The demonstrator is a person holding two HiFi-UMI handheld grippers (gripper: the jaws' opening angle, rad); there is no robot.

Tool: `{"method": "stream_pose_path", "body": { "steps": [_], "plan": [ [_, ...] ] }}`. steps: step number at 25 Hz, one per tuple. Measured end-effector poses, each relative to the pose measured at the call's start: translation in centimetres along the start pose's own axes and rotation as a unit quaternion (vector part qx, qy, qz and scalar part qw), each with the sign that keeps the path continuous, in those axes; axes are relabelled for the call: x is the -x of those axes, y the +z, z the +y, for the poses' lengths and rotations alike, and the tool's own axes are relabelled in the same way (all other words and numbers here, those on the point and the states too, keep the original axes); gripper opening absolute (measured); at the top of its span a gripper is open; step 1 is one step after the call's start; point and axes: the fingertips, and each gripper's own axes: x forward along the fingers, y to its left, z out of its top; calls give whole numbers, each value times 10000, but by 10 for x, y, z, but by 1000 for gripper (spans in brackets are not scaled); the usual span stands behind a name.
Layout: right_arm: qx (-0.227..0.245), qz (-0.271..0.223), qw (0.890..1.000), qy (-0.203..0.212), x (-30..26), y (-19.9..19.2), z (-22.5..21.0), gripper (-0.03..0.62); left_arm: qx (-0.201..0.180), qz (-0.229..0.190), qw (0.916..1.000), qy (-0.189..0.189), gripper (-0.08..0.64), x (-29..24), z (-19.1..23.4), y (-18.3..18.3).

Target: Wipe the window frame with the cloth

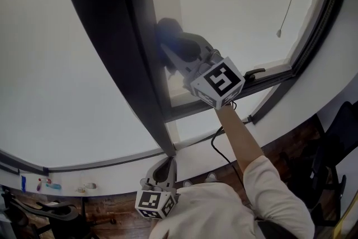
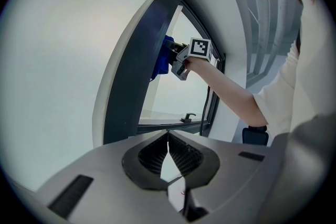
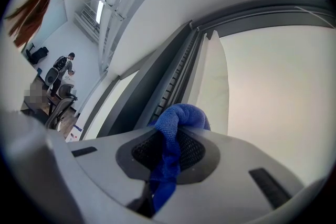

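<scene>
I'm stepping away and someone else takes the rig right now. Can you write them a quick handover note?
Right tongs: shut on the blue cloth, which lies against the dark upright of the window frame, partway up.
Left tongs: shut, empty, held low near the upright's foot.
Done: the pictures do not show how much is already wiped.
Left: probably run the cloth along the rest of the upright, then the other parts of the frame.
</scene>
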Motion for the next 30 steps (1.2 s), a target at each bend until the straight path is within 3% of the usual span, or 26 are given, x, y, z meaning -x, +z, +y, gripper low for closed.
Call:
{"method": "stream_pose_path", "body": {
  "steps": [15,24,30],
  "plan": [
    [-92,106,9999,-34,7,-22,8,52,-10,20,10000,-17,11,-1,5,-1],
    [28,422,9991,71,11,-43,18,52,-18,91,9999,-96,11,-3,4,-2],
    [-251,440,9987,43,14,-57,25,52,-7,116,9999,-88,11,-4,6,-4]
  ]
}}
